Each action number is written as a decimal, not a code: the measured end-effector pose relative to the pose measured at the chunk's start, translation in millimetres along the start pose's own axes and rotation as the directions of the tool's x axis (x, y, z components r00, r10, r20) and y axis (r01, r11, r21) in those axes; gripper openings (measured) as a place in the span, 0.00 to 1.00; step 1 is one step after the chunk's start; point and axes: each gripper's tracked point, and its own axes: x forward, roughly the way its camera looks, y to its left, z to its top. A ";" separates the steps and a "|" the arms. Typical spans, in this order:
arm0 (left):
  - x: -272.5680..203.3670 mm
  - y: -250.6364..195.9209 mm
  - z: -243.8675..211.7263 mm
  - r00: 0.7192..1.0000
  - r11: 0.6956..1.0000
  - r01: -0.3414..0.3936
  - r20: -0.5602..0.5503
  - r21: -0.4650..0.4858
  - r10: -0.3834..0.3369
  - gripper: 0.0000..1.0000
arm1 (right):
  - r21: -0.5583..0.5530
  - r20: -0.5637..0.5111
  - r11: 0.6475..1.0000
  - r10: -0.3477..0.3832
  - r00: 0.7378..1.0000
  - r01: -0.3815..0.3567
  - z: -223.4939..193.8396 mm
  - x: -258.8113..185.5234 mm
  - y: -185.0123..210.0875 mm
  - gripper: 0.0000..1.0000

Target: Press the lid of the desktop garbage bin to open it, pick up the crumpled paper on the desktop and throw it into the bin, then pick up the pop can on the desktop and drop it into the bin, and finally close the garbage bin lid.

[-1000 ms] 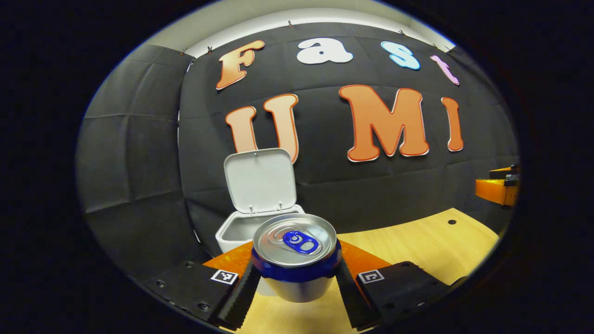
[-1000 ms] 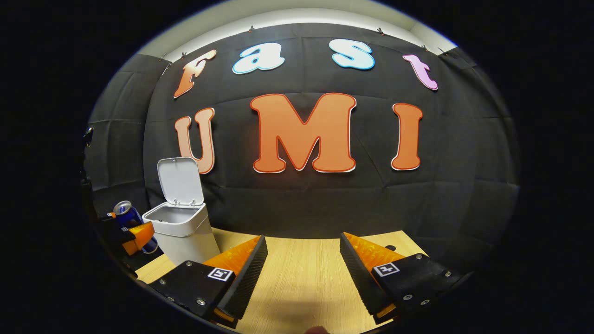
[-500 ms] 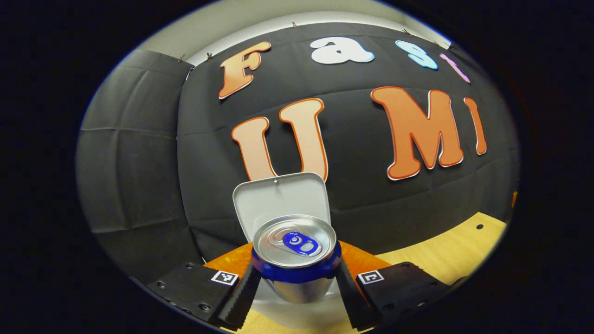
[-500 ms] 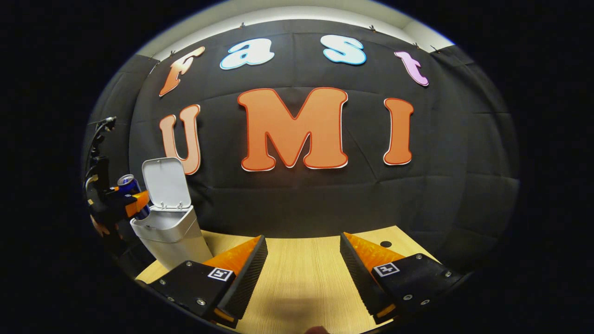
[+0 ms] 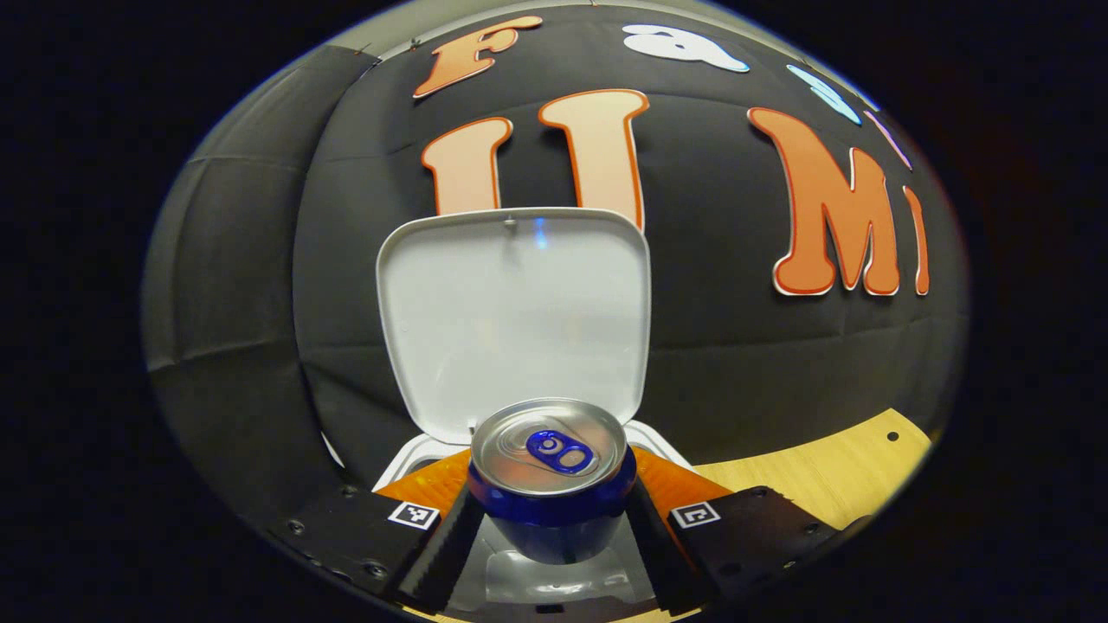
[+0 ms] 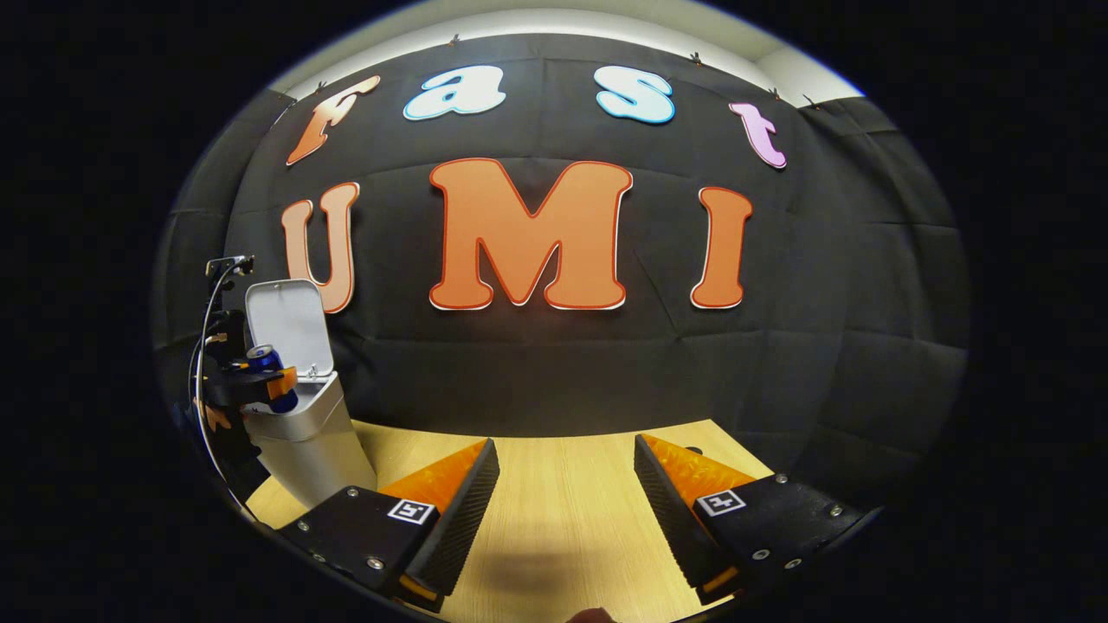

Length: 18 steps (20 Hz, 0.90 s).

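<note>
The left gripper (image 5: 550, 536) is clamped on the can (image 5: 550, 472), one finger pressed to each side, and holds it upright over the open mouth of the bin (image 5: 394, 463). In the right gripper view the same can (image 6: 275, 367) hangs just above the bin's rim (image 6: 299, 414), in front of the raised lid (image 6: 289, 325). The right gripper (image 6: 563, 510) waits well apart over the bare table (image 6: 563, 536), its fingers spread with nothing between them.

The main risk, as I judge it, is the release. The can sits close to the front edge of the opening, so if the fingers part while it is off centre it could strike the rim and tip out onto the table. A can dropped upright may also bounce or clatter and jolt the light bin. The lid stands nearly vertical right behind the can; a nudge forward could knock it or start it swinging shut before the can is clear.

Inside the bin, the left gripper view shows a pale, shiny patch below the can, but I cannot tell whether that is the bin's floor, a reflection or the crumpled paper. The paper lies nowhere on the table that I can see, so it is probably already inside
</note>
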 end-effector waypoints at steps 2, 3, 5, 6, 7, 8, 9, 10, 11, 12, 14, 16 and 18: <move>-5.1 -4.1 0.5 1.000 1.000 0.007 -0.006 0.003 -0.007 0.83 | 0.003 -0.004 1.000 -0.007 1.000 0.007 -0.9 0.2 -2.4 0.94; -5.8 -4.1 3.9 1.000 1.000 0.008 0.002 0.007 -0.008 0.84 | 0.007 -0.006 1.000 -0.006 1.000 0.006 -0.7 0.1 -1.7 0.94; -9.5 -1.1 14.6 1.000 1.000 -0.003 0.025 0.021 0.002 0.84 | 0.006 0.000 1.000 -0.002 1.000 0.002 1.9 -0.6 -0.8 0.94; -11.9 -0.5 24.8 0.999 1.000 -0.006 0.047 0.026 0.005 0.84 | 0.002 0.007 1.000 -0.003 1.000 0.003 3.8 -1.4 -1.9 0.94; -15.3 1.6 39.1 0.997 0.999 -0.019 0.080 0.025 0.017 0.84 | -0.001 0.011 1.000 -0.002 1.000 0.002 5.3 -1.4 -2.3 0.94; -17.3 -0.6 56.8 0.994 1.000 -0.010 0.105 0.015 0.008 0.84 | 0.002 0.012 1.000 0.007 1.000 -0.007 7.6 -2.1 -1.2 0.94; -17.4 -1.1 72.0 0.993 1.000 -0.003 0.121 -0.008 0.004 0.84 | 0.006 0.018 1.000 0.016 1.000 -0.016 10.8 -2.3 -0.1 0.94; -13.7 -1.2 86.8 0.991 0.998 0.011 0.136 -0.056 -0.004 0.84 | 0.005 0.029 1.000 0.020 0.999 -0.020 14.0 -1.6 -0.5 0.94; -10.6 1.9 99.4 0.990 0.996 0.008 0.139 -0.086 0.004 0.84 | -0.002 0.037 1.000 0.016 0.999 -0.016 15.6 -1.1 -2.2 0.94; -9.0 8.4 119.1 0.988 0.995 0.000 0.156 -0.104 0.016 0.84 | -0.009 0.042 1.000 0.016 0.999 -0.016 17.1 -2.0 -4.1 0.94; -6.9 18.1 165.8 0.976 0.996 -0.011 0.217 -0.094 0.031 0.84 | -0.017 0.056 1.000 0.018 0.998 -0.017 19.9 -5.1 -4.5 0.94; 2.6 18.0 201.6 0.970 0.995 0.006 0.242 -0.098 0.018 0.84 | -0.022 0.054 0.999 0.025 0.998 -0.024 17.0 -7.7 -3.7 0.94; 22.6 26.4 213.6 0.979 0.986 0.008 0.200 -0.169 0.026 0.85 | -0.013 0.044 1.000 0.024 0.999 -0.023 12.3 -11.8 -8.9 0.94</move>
